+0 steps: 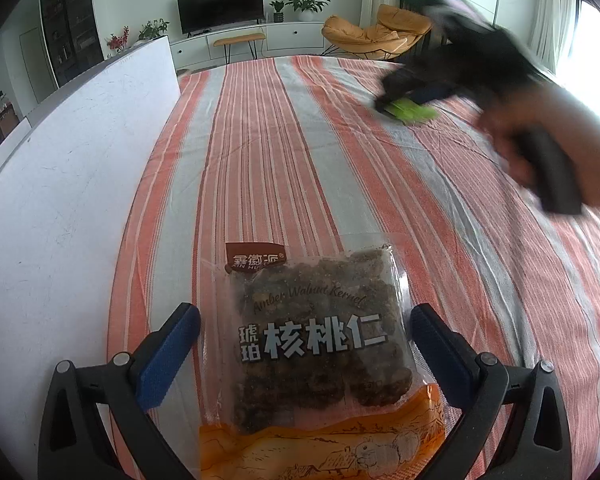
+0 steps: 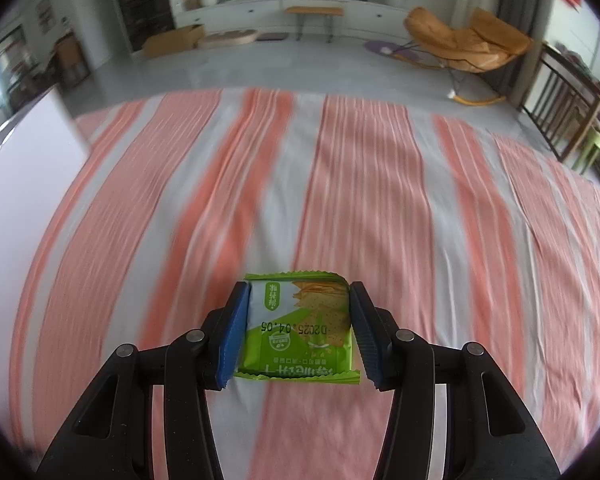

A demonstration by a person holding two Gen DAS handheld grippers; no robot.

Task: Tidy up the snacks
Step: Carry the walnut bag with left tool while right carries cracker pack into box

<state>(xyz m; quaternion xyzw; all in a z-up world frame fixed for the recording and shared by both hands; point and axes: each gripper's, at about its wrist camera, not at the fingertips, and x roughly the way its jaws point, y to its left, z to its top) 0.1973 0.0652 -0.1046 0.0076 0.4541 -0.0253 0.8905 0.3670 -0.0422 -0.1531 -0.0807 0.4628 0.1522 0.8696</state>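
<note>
At the bottom of the left wrist view the left gripper [image 1: 304, 344] stands wide around the untouched walnut packet [image 1: 320, 340], while upper right the right gripper [image 2: 298, 336] clamps the green cracker packet [image 2: 300, 332] above the striped cloth [image 2: 380, 200], so sorting looks barely begun.

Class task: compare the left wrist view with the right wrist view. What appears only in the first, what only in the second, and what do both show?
Only the left wrist view: the walnut bag between the open left gripper, apart from its pads, and a hand. Only the right wrist view: the date print on the green packet, with the right gripper shut on it. Both: packet, right gripper, striped cloth, orange chair.
</note>
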